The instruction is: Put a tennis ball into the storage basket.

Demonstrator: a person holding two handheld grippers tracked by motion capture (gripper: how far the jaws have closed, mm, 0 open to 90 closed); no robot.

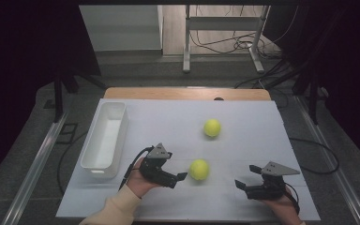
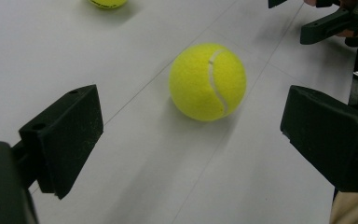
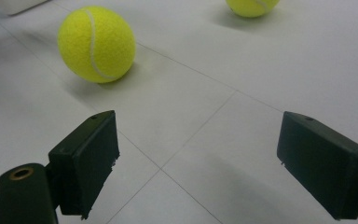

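Ball sat on white worktop just ahead of left gripper, jaws spread, not touching; right gripper spread too, well apart, second ball farther back.

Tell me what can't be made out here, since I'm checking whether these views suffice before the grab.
- Far tennis ball: cut off by the top edge in the left gripper view.
- White bin: just a corner in the right gripper view, cut by the top edge.
- Bin's inside near wall: hidden by its own rim in the high view.
- Near tennis ball: underside hidden by its own curve.
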